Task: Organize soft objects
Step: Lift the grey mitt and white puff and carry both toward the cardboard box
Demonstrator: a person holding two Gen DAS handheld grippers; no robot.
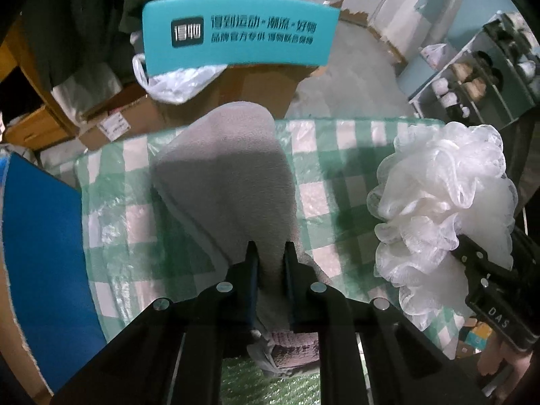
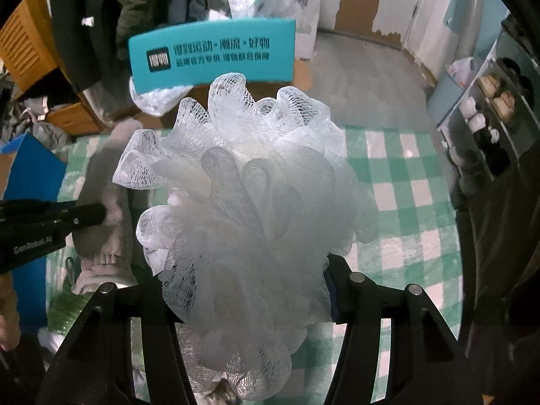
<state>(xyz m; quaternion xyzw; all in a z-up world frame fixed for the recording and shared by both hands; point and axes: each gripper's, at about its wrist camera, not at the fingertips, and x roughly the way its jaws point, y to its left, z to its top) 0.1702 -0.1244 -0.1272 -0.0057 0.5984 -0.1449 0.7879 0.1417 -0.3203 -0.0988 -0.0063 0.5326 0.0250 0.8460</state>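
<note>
My left gripper (image 1: 270, 253) is shut on a grey sock (image 1: 229, 175) and holds it stretched out over the green-and-white checked tablecloth (image 1: 337, 209). The sock also shows in the right wrist view (image 2: 104, 202), with the left gripper (image 2: 98, 214) pinching it from the left. My right gripper (image 2: 243, 270) is shut on a white mesh bath pouf (image 2: 243, 195), held above the cloth. The pouf fills most of that view and hides the fingertips. It also shows at the right in the left wrist view (image 1: 442, 202), with the right gripper (image 1: 472, 256) on it.
A blue box (image 1: 40, 253) stands at the table's left edge. Behind the table are cardboard boxes (image 1: 236, 91), a teal sign (image 1: 236, 33), a plastic bag (image 1: 175, 84) and hanging dark clothes (image 1: 77, 27). A shoe rack (image 1: 479, 77) stands at the right.
</note>
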